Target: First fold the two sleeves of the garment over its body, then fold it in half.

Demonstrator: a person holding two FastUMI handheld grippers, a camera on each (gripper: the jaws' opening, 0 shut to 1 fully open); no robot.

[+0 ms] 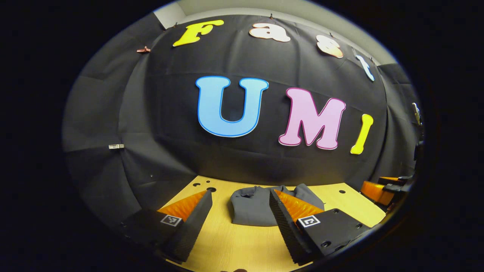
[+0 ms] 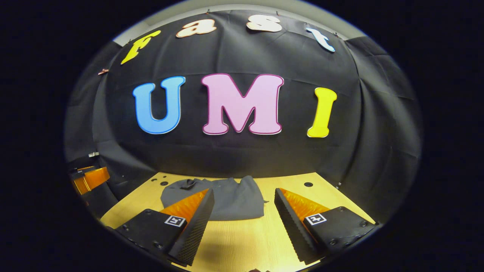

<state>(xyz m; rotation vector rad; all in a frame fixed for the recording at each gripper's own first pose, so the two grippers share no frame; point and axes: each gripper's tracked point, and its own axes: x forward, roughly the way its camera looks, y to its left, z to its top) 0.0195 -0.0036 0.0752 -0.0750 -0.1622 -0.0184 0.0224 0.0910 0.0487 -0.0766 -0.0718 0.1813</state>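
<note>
Left gripper (image 1: 240, 211) jaws spread wide, holding nothing; right gripper (image 2: 244, 209) the same, both hanging over the wooden counter (image 1: 245, 241). Just beyond lies the grey garment (image 2: 230, 202), already a compact bundle (looks folded, I'd judge), so next is likely pulling away. No containers out here.

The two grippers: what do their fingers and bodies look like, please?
The left gripper and the right gripper look alike: two wedge-shaped fingers, each with a black ridged inner pad, an orange tapering upper face, and a black block base with screw holes and a small square black-and-white marker.
</note>
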